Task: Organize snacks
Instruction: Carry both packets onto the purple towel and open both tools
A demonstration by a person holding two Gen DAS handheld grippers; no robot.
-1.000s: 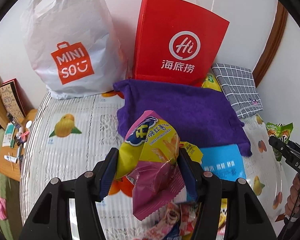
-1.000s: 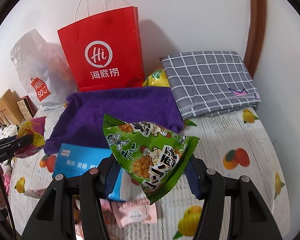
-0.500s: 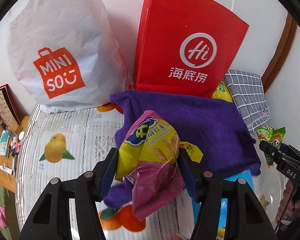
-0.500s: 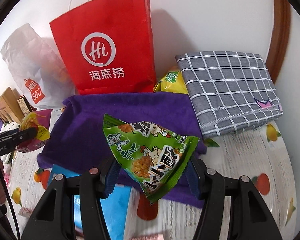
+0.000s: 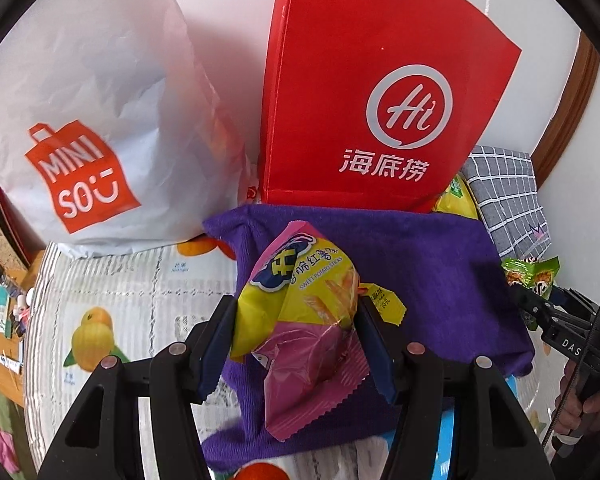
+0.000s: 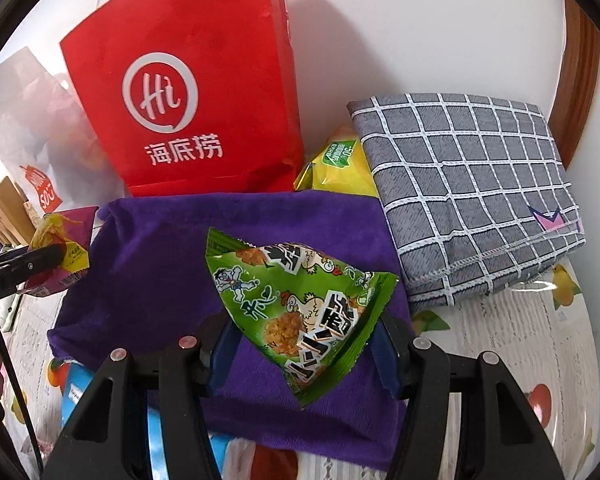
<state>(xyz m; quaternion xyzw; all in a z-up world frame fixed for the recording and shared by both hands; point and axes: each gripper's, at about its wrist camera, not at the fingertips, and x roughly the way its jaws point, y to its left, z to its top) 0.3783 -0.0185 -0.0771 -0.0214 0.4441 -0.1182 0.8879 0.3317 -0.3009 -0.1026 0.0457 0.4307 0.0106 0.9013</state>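
- The sweet potato sticks packet (image 5: 300, 312), yellow and pink, sits clamped in the left gripper (image 5: 296, 344) above the purple towel (image 5: 428, 264).
- The green triangular snack packet (image 6: 300, 312) is pinched by the right gripper (image 6: 304, 348) over the same towel.
- Only the left view shows the whole white Miniso bag (image 5: 88, 120); the right view shows the grey checked cloth (image 6: 468, 192) in full.

The left hand-held gripper (image 5: 296, 340) and the right hand-held gripper (image 6: 304, 344) both angle downward, jaws partly closed, each clamping a packet.
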